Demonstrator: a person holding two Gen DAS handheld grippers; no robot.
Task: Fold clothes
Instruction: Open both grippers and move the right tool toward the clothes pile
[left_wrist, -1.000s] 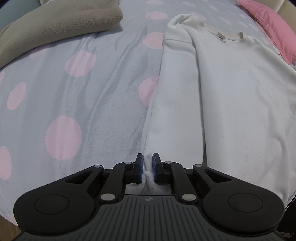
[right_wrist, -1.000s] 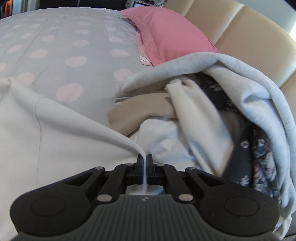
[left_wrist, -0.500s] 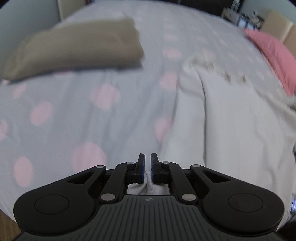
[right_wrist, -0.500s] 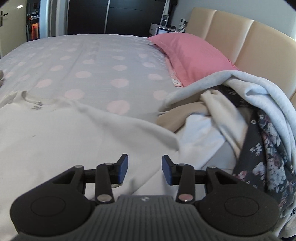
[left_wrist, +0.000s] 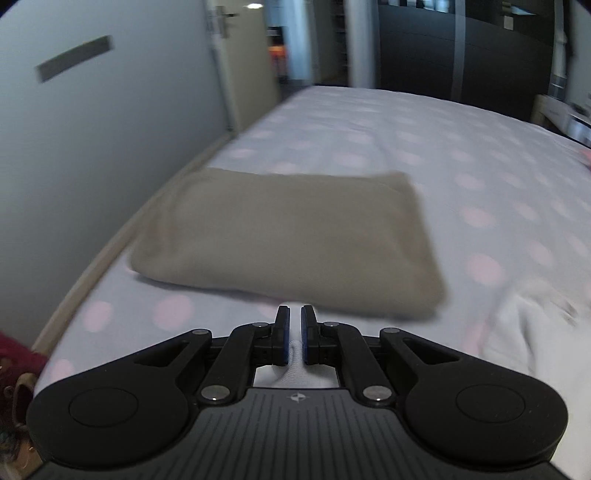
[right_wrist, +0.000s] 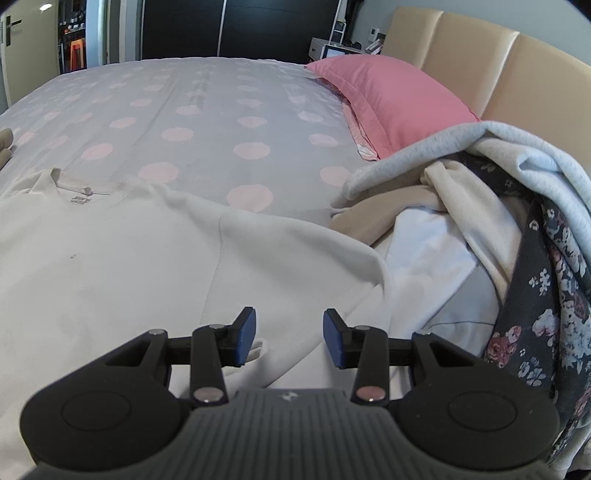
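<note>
A white sweatshirt (right_wrist: 110, 258) lies spread on the bed, collar at the far left, one sleeve reaching toward the right. My right gripper (right_wrist: 289, 334) is open and empty just above the sleeve fabric. My left gripper (left_wrist: 292, 334) is shut on a fold of the white sweatshirt, seen between its pads; more of the sweatshirt (left_wrist: 532, 325) shows blurred at the right. The left gripper is raised and faces a folded beige garment (left_wrist: 291, 236).
The bed has a grey sheet with pink dots (right_wrist: 207, 110). A pink pillow (right_wrist: 391, 99) lies by the beige headboard (right_wrist: 517, 77). A pile of unfolded clothes (right_wrist: 498, 229) sits at the right. A wall (left_wrist: 92, 147) runs along the bed's left edge.
My right gripper let go of the sleeve, opened and backed off. My left gripper lifted and swung left with the sweatshirt fold held, now facing the folded beige garment.
</note>
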